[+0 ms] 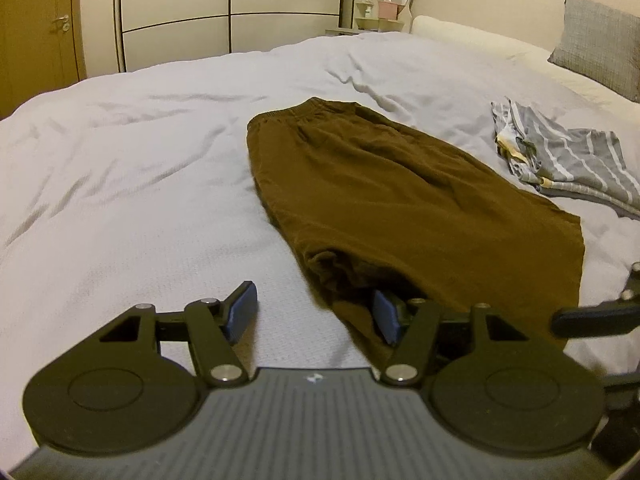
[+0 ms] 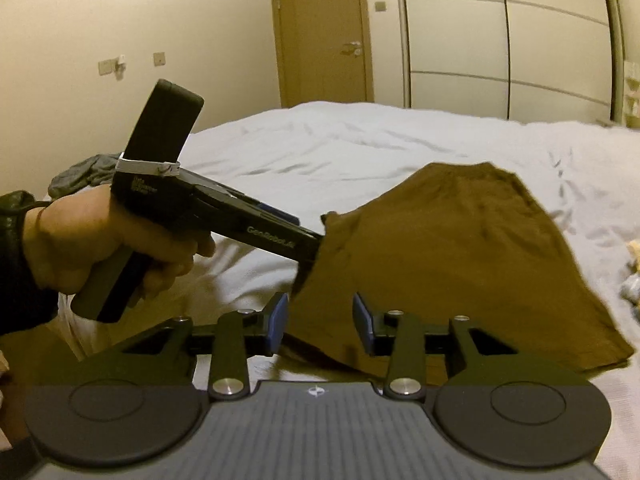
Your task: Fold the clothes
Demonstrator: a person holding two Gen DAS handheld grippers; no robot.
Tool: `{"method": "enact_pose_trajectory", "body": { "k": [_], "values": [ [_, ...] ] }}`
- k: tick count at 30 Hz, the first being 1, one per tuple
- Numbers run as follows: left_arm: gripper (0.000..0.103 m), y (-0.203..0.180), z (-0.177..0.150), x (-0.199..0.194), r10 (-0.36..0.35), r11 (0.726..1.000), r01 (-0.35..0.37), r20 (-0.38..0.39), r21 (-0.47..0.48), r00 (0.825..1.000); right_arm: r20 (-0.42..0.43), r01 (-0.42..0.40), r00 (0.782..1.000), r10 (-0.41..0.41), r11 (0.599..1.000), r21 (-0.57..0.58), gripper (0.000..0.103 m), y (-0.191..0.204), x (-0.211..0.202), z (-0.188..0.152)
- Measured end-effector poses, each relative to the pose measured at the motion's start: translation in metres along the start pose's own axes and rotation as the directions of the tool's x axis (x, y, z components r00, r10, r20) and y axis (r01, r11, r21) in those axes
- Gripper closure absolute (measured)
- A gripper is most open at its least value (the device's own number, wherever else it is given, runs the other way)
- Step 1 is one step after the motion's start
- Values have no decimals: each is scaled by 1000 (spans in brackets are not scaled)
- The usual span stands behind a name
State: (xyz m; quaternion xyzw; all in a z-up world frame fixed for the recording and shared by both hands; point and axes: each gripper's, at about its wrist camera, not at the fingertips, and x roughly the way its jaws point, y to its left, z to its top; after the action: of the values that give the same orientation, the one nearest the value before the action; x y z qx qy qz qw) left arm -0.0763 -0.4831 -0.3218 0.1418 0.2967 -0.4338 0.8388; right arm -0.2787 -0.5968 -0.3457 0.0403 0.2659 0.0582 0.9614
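Note:
A brown garment (image 1: 384,184) with an elastic waistband lies on the white bed (image 1: 120,160), waistband at the far end. My left gripper (image 1: 314,316) is open at its near hem; the right blue pad (image 1: 386,318) is tucked under the cloth edge and the left pad (image 1: 242,312) rests over bare sheet. In the right wrist view the brown garment (image 2: 460,248) rises like a tent. Its near edge hangs between the blue pads of my open right gripper (image 2: 320,322). A hand (image 2: 100,248) holds the left gripper's black handle (image 2: 160,184), whose tip disappears behind the cloth.
A grey striped garment (image 1: 572,160) lies crumpled right of the brown one. A grey pillow (image 1: 600,52) sits at the far right. More grey clothing (image 2: 80,172) lies at the bed's left. Wardrobe doors (image 1: 240,12) and a wooden door (image 2: 320,32) stand beyond the bed.

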Motion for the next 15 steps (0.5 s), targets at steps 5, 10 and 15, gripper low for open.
{"method": "enact_pose_trajectory", "body": {
  "k": [5,10,15],
  "values": [
    [45,-2,0,0,-2,1000,2,-2,18,1000,-46,29,999,-26,998,47,69,-3,18,0],
    [45,-2,-4,-3,-6,1000,6,-5,20,1000,-80,66,995,-62,997,43,99,-9,19,-2],
    [43,-4,-11,-12,-18,999,18,-8,28,1000,-94,85,992,-78,994,75,100,-17,16,1]
  ]
}}
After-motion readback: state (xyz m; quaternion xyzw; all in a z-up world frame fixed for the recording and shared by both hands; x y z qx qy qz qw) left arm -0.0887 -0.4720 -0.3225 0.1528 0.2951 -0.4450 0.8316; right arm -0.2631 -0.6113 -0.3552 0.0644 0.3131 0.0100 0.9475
